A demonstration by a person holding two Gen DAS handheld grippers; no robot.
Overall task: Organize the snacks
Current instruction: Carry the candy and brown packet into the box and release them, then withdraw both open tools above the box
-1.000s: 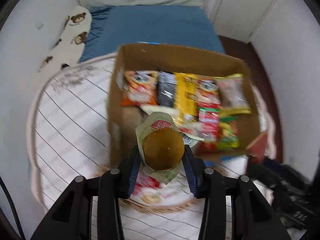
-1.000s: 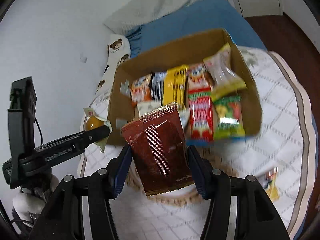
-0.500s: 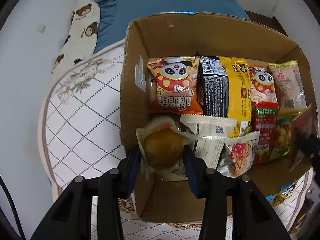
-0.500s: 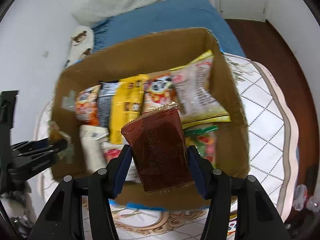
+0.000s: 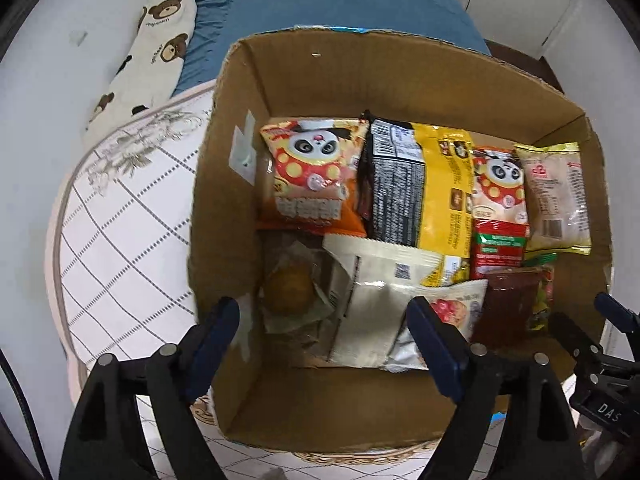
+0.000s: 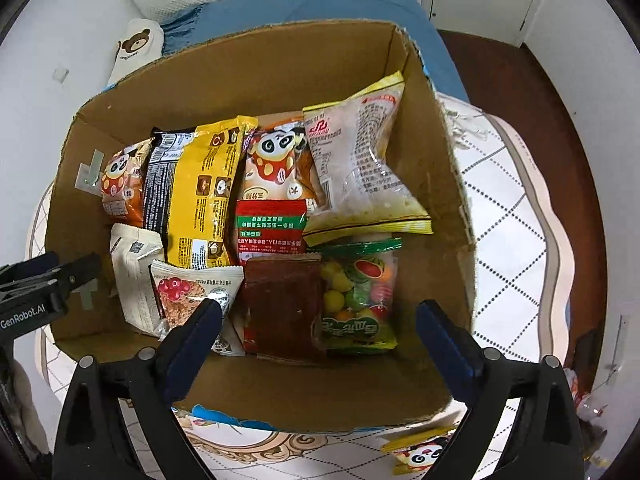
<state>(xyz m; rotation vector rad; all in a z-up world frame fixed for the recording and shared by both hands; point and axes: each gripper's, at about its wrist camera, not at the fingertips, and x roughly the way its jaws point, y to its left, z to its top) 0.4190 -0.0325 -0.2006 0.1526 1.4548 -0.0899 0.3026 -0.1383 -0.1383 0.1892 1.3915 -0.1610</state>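
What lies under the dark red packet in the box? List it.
The dark red packet lies flat in the cardboard box, its top edge over the red-and-green packet and its right edge against the fruit candy bag. Whatever lies beneath its middle is covered.

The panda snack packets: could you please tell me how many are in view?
3: one at the cardboard box's far left, one mid-row, one outside on the tablecloth. Others may be hidden underneath.

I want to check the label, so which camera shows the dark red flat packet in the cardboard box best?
The right wrist view: the dark red flat packet lies whole, near the picture's middle, beside the green fruit candy bag. The left wrist view shows only part of it, far right and blurred.
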